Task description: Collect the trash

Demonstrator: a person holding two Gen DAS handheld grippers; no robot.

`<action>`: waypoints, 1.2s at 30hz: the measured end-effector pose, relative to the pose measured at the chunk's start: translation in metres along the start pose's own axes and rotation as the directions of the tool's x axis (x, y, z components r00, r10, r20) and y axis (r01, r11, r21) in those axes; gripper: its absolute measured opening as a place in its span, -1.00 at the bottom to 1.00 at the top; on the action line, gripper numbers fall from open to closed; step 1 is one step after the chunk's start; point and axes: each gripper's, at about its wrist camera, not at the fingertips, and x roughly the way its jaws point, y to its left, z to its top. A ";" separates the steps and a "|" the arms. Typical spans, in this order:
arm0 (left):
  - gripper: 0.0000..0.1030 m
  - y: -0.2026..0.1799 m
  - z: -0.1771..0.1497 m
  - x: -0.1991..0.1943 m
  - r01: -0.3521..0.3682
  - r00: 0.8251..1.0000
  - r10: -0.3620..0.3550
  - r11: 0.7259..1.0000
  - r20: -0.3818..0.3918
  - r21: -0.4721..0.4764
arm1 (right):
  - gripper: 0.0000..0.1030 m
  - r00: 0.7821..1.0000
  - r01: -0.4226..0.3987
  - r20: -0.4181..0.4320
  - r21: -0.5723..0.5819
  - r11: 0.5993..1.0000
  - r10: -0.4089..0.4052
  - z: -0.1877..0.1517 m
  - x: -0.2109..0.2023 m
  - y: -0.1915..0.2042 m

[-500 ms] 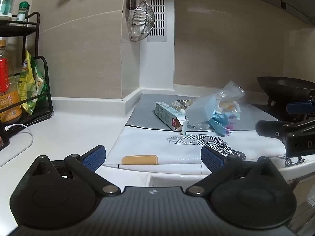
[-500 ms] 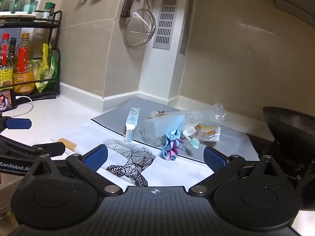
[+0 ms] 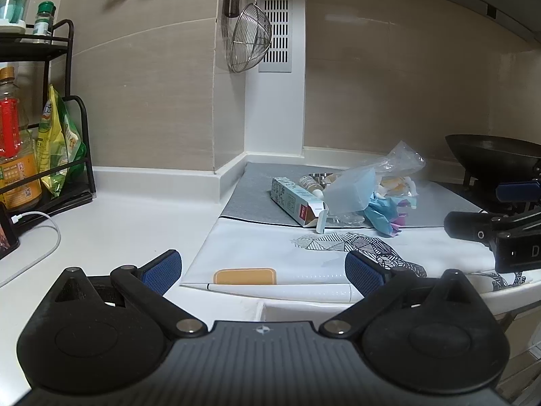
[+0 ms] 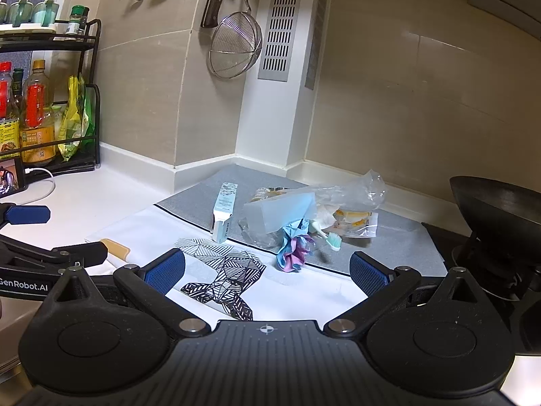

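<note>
- Trash pile [image 4: 304, 220]: lies on the grey mat [image 3: 257, 189] near the back wall corner of the table [image 3: 111, 226], beside the black wok [image 4: 500, 209].
- Carton [image 3: 297, 199]: a long, narrow box lying flat. In the left wrist view its long axis runs from the rear left toward the front right, and the opened end flap faces the white printed sheet [image 3: 304, 250]. In the right wrist view [image 4: 224, 211] the same axis points nearly straight away from the camera.
- Pale blue block [image 4: 280, 215]: rests on the crumpled clear plastic bag [image 4: 351, 189], tilted, touching the rest of the pile.
- Crumpled blue and purple paper [image 4: 293, 248]: at the front edge of the pile, where the mat meets the sheet.
- Toothbrush [image 4: 333, 239]: teal head pointing front right, just beside the crumpled paper.
- Left gripper [image 3: 263, 270]: jaws spread wide and holding nothing. It hangs over the near table edge. The pile sits well ahead of it and to the right of its centre line.
- Right gripper [image 4: 267, 270]: jaws spread wide and holding nothing. The pile lies ahead, roughly between the lines of its two fingers, apart from both.
- An orange-tipped white utensil [image 3: 270, 282] lies across the sheet's near edge, between the left fingers.
</note>
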 end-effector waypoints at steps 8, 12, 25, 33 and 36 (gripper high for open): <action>0.99 -0.001 0.002 0.002 -0.009 1.000 0.009 1.000 -0.012 0.010 | 1.00 1.000 0.002 0.005 0.001 1.000 -0.002 0.002 -0.002 -0.001; 0.99 -0.002 0.001 0.002 -0.012 1.000 0.012 1.000 -0.018 0.010 | 1.00 1.000 0.004 0.004 0.003 1.000 -0.004 0.003 -0.002 -0.002; 0.99 -0.003 -0.001 0.004 -0.016 1.000 0.016 1.000 -0.022 0.013 | 1.00 1.000 0.002 0.001 -0.001 1.000 -0.002 0.005 0.000 -0.001; 0.99 -0.003 -0.001 0.005 -0.018 0.999 0.017 1.000 -0.040 -0.003 | 1.00 1.000 0.001 -0.007 0.002 1.000 -0.001 0.005 0.002 -0.001; 0.99 -0.003 -0.001 0.006 -0.024 0.999 0.025 1.000 -0.041 0.004 | 1.00 1.000 0.002 -0.006 0.005 1.000 -0.002 0.004 0.003 -0.002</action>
